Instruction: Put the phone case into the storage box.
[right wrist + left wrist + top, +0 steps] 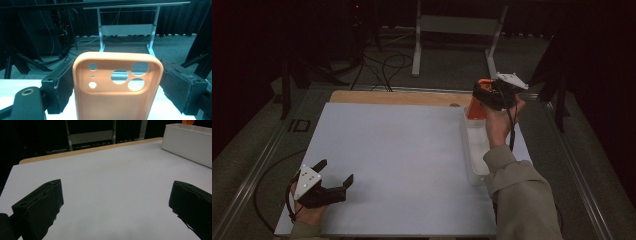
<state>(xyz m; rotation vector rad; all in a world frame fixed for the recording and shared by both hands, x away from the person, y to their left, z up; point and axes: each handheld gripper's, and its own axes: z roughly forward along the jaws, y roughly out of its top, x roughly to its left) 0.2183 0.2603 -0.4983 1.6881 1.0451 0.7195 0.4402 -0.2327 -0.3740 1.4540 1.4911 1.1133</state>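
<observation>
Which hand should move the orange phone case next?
Right, probably. The right hand-held gripper already clamps the orange phone case above the white tray; the left hand-held gripper rests open, far across the table.

Picture edge cuts the phone case's (117, 87) lower part.

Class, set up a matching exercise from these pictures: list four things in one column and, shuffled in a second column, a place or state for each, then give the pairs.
Column one:
1. orange phone case
2. left gripper
3. white tray
4. right gripper

Column two:
A. jaws wide apart, nothing between them
B. stands along the right side of the white table top
C. held between two black jaws
D. raised over the tray's far end

Pairs: 1-C, 2-A, 3-B, 4-D
</observation>
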